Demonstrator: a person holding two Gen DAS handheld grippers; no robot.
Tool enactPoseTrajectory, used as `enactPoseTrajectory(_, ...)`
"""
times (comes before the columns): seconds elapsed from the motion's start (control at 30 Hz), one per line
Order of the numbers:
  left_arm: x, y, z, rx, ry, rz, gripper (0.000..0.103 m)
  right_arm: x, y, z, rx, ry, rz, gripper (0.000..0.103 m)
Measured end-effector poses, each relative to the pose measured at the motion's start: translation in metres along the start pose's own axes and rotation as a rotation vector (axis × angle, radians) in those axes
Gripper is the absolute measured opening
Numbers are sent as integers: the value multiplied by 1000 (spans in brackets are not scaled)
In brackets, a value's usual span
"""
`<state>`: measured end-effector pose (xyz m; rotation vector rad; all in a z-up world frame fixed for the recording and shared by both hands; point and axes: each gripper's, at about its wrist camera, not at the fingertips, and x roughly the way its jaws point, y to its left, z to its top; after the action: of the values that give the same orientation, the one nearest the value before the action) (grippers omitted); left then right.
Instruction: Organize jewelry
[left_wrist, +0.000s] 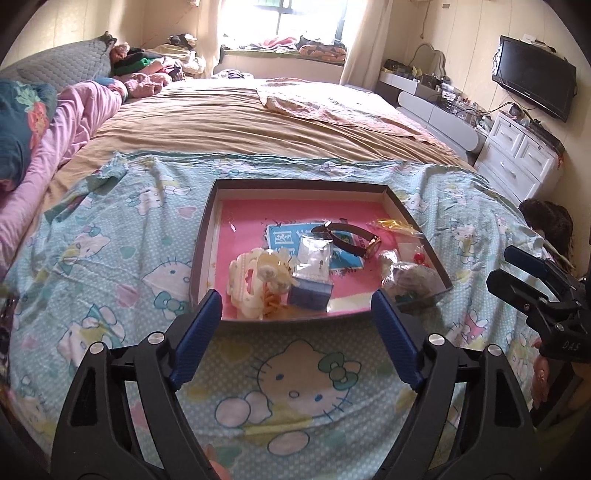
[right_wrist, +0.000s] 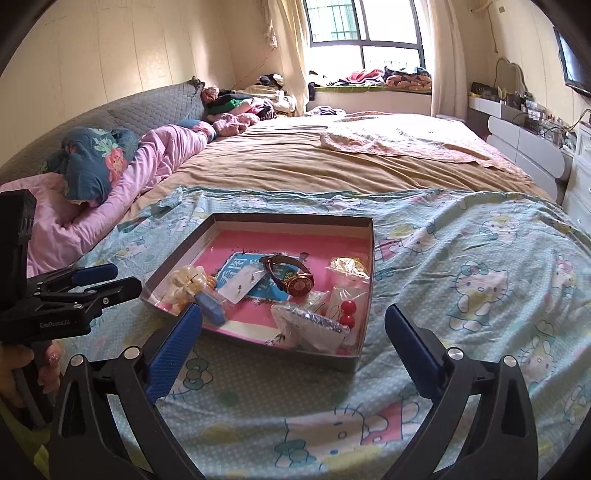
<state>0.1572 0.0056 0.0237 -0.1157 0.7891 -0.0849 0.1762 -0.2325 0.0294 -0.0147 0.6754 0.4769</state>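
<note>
the shallow dark cardboard tray with pink floor (left_wrist: 201, 236) lies on the cartoon-cat bedsheet (left_wrist: 110, 251), holding a brown-strapped gold wristwatch (right_wrist: 291, 278). left gripper (left_wrist: 297, 301) and right gripper (right_wrist: 293, 325), marked "d.a.s", hover released, grasping nothing.

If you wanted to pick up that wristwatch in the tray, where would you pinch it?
I'd pinch the dark strap, not the round gold case. The watch lies on its side with the strap arching up off the tray, so a finger could probably slide under it. Coming from above looks best, since little bags crowd it.
</note>
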Motion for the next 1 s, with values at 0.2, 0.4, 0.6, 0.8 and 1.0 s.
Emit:
enactPoseTrajectory(0.2, -19, -1, -19, -5, -3, 1, 84, -17, 13, -17, -17, -1, 2, 98)
enactPoseTrajectory(0.4, -30, 0, -34, -14, 5, 7, 93, -21, 25, -34, -7, 21, 12, 98)
enactPoseTrajectory(0.6, -35, 2, -47, -23, 14, 13, 93, -23, 30, -47, 12, 39, 13, 98)
enactPoseTrajectory(0.8, -39, 1, -55, -24, 15, 26, 93, -25, 34, -55, 3, 49, 3, 98)
enactPoseTrajectory(1.0, -42, 3, -56, -42, 4, 27, 93, -27, 34, -56, 8, 48, -3, 98)
